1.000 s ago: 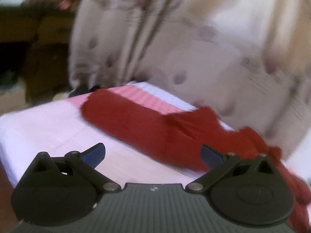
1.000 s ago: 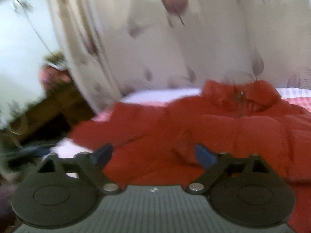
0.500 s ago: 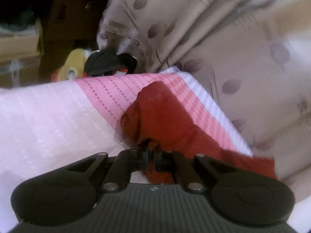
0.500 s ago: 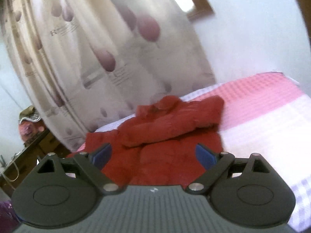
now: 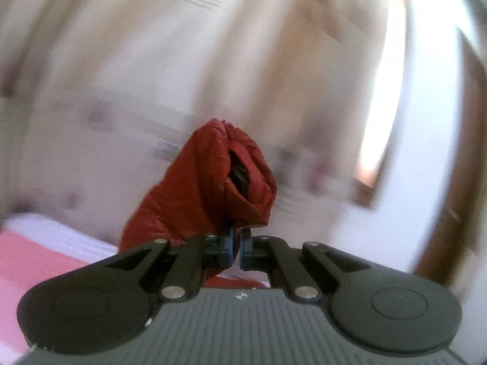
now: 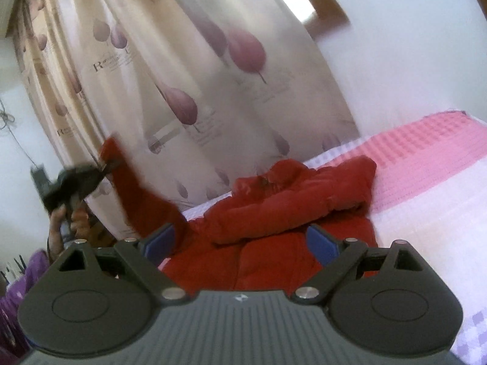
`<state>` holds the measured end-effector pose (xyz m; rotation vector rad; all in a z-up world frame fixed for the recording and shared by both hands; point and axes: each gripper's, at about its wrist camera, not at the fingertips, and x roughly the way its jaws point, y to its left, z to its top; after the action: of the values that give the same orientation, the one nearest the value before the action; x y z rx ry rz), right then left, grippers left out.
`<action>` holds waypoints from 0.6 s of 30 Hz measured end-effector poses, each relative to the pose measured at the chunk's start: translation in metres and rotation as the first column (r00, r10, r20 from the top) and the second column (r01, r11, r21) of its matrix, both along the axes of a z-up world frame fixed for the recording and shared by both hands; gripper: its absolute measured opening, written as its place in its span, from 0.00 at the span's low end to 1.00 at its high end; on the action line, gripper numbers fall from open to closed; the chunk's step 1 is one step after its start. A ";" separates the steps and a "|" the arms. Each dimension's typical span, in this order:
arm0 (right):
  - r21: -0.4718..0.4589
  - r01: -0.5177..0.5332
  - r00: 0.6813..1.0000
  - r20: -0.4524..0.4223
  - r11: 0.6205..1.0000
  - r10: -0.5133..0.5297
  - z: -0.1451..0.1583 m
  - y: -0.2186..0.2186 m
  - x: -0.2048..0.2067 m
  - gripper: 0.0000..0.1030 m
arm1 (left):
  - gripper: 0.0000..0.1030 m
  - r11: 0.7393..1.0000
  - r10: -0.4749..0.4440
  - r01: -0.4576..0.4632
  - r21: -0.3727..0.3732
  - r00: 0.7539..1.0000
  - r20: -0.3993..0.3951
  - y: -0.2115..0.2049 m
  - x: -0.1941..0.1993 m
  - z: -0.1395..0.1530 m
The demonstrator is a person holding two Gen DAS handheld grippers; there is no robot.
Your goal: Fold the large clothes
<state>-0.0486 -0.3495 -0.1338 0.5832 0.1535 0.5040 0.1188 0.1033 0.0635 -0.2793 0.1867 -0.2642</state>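
Observation:
A red puffer jacket [image 6: 283, 210] lies on the pink and white bed [image 6: 432, 188], its right sleeve folded across the chest. My left gripper [image 5: 236, 248] is shut on the cuff of the left sleeve [image 5: 213, 188], which stands up in front of the lens with its dark opening showing. In the right wrist view the same sleeve [image 6: 134, 188] stretches up and to the left, held high by the left gripper [image 6: 103, 165] in a person's hand [image 6: 71, 219]. My right gripper [image 6: 242, 241] stands open, low in front of the jacket's body, with nothing between its fingers.
A beige curtain [image 6: 188, 91] with purple leaf prints hangs right behind the bed. A white wall [image 6: 411, 45] and a wooden window frame [image 6: 322, 3] are at the right. Dark furniture and a purple cloth [image 6: 18, 286] sit at the far left.
The left gripper went from open above the jacket to shut on the sleeve cuff, then swung it up off the bed. The right gripper pulled back and steadied, still open.

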 end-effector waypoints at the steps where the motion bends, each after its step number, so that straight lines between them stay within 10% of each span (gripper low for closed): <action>1: 0.004 -0.002 1.000 -0.001 1.000 0.002 -0.002 0.000 0.002 0.91 | 0.02 0.998 -0.047 0.047 0.028 0.999 -0.007 -0.024 0.005 -0.006; 10: 0.010 -0.010 1.000 -0.025 1.000 0.011 -0.016 -0.011 0.024 0.91 | 0.17 0.918 -0.249 0.296 0.262 0.948 -0.198 -0.169 0.054 -0.127; 14: 0.033 -0.028 0.999 -0.022 0.999 0.029 -0.012 -0.014 0.040 0.91 | 0.93 0.916 -0.245 0.300 0.265 0.944 -0.221 -0.158 0.057 -0.141; 18: 0.005 -0.035 0.998 0.048 0.999 0.034 0.017 -0.007 0.064 0.91 | 1.00 0.954 -0.192 0.206 0.220 0.978 -0.084 -0.121 0.034 -0.119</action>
<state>0.0155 -0.3565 -0.1164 0.5743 0.1166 0.5518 0.1526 -0.0182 -0.0559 -0.0403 0.3051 -0.4307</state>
